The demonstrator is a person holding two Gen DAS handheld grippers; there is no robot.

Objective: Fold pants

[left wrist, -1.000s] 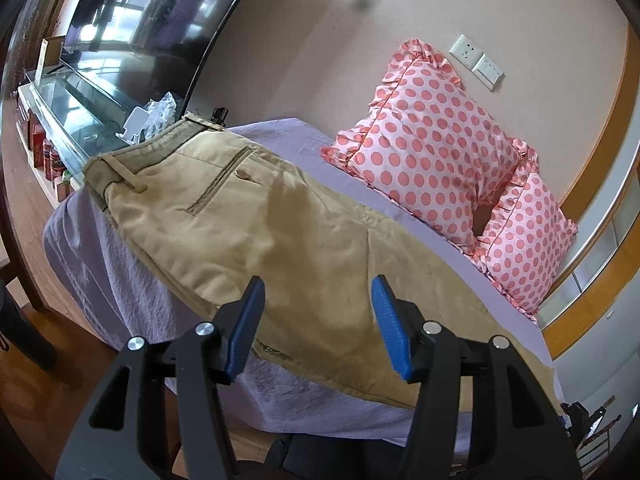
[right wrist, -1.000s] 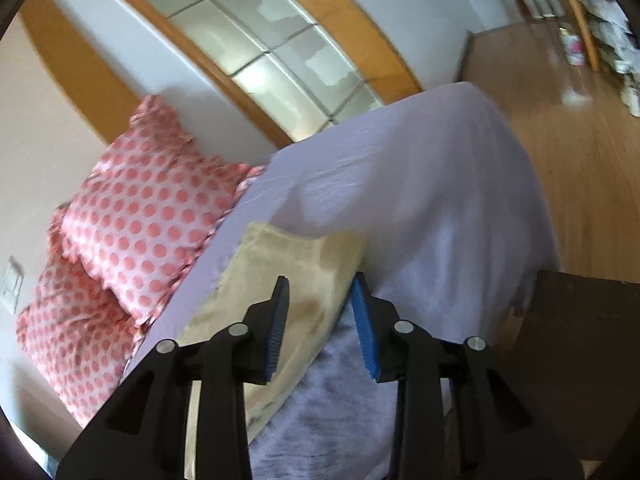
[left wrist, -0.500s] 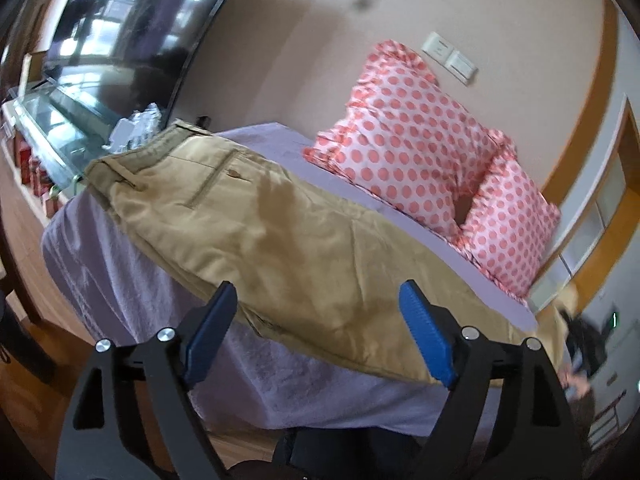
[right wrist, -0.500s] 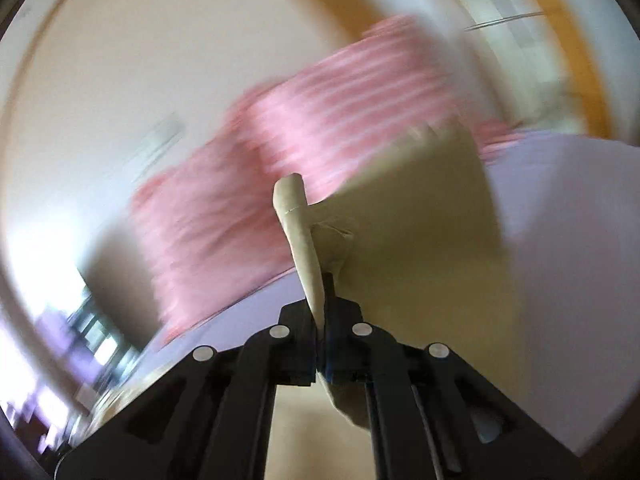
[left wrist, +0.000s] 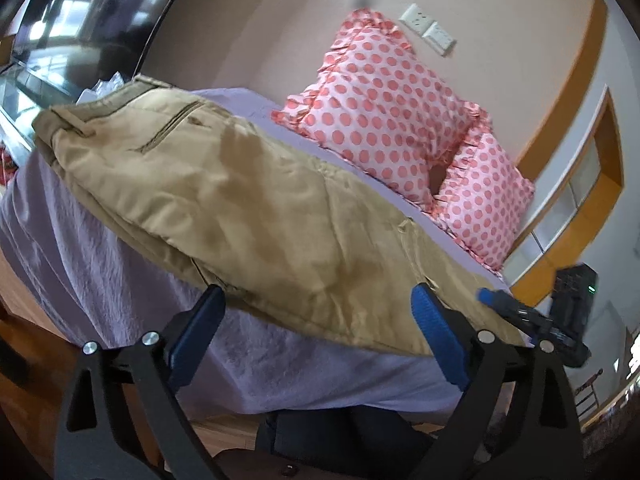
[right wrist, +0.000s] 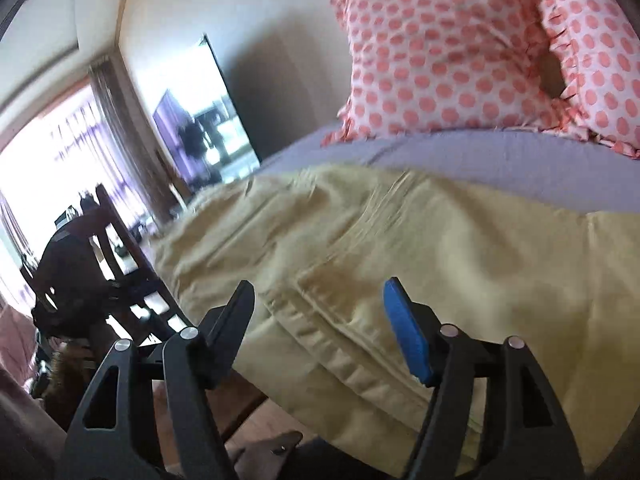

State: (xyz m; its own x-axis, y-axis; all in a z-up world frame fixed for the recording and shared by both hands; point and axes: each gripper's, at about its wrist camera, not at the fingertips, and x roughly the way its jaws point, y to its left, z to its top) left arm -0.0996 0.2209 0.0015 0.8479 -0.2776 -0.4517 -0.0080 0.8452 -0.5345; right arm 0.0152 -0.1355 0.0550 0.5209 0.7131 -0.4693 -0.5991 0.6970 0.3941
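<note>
Khaki pants [left wrist: 248, 204] lie along the front edge of a bed with a lilac sheet [left wrist: 96, 256], waistband at the far left, legs running right. My left gripper [left wrist: 316, 316] is wide open and empty, just in front of the pants' near edge. My right gripper [right wrist: 318, 300] is open and empty, its fingers just before the layered front edge of the pants [right wrist: 360, 264]. The right gripper also shows at the right edge of the left wrist view [left wrist: 520, 312], beside the leg end.
Two pink polka-dot pillows [left wrist: 384, 120] lean on the wall behind the pants; they also show in the right wrist view [right wrist: 460, 52]. A dark TV screen [left wrist: 76, 20] stands at the left. A wooden chair [right wrist: 100, 264] stands by the bed's left corner.
My right gripper was shut on the leg end and lifting it; now it is open and the leg lies on the pants. My left gripper opened wider.
</note>
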